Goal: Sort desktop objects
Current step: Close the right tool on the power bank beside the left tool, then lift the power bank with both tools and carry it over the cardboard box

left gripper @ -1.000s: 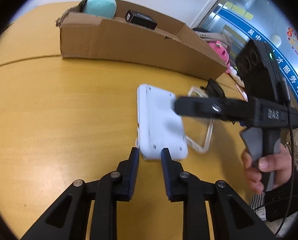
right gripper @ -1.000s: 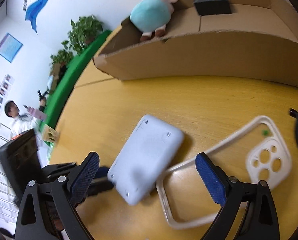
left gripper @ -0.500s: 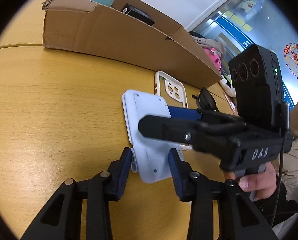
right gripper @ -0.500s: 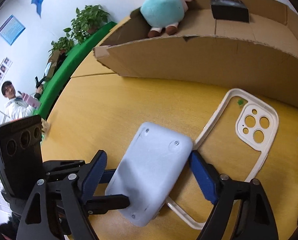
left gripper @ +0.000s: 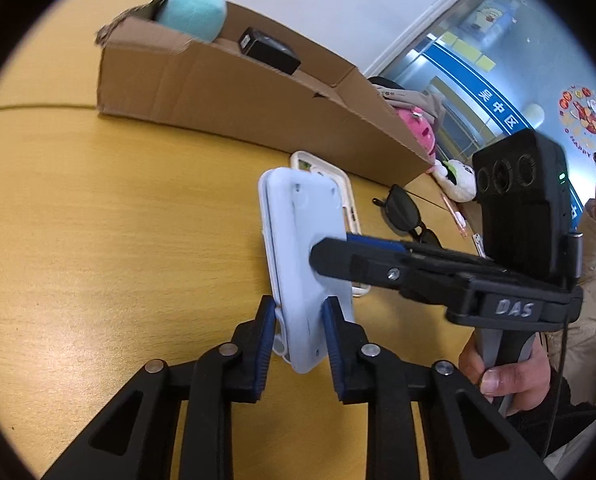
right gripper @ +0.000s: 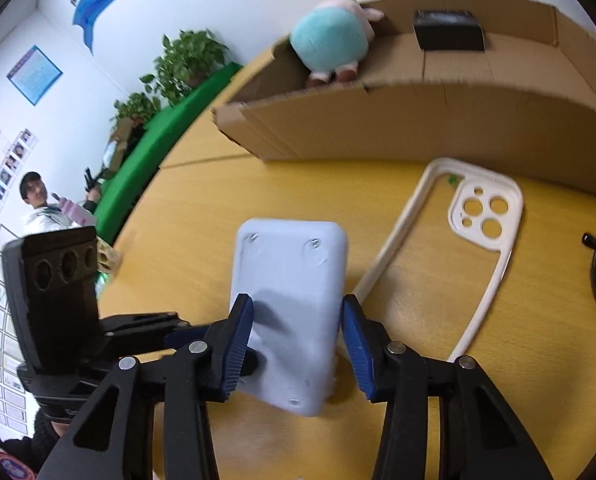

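A pale blue-white power bank (left gripper: 302,248) is tilted up off the wooden table (left gripper: 117,220). My left gripper (left gripper: 300,332) is shut on its near end. My right gripper (right gripper: 298,326) is shut on its two long sides, and its finger crosses the left wrist view (left gripper: 362,260). In the right wrist view the power bank (right gripper: 289,292) stands between the blue pads. A cream phone case (right gripper: 470,248) lies flat on the table just right of it, partly behind the power bank in the left wrist view (left gripper: 350,200).
A long open cardboard box (left gripper: 237,96) stands at the back, holding a teal plush toy (right gripper: 330,40) and a small black box (right gripper: 448,30). Black sunglasses (left gripper: 406,212) lie right of the case. Pink and white plush toys (left gripper: 418,132) sit beyond the box end. People stand nearby.
Both grippers closed onto the power bank and it has been raised and tilted off the table. The phone case, earlier under it, now lies apart beside it.
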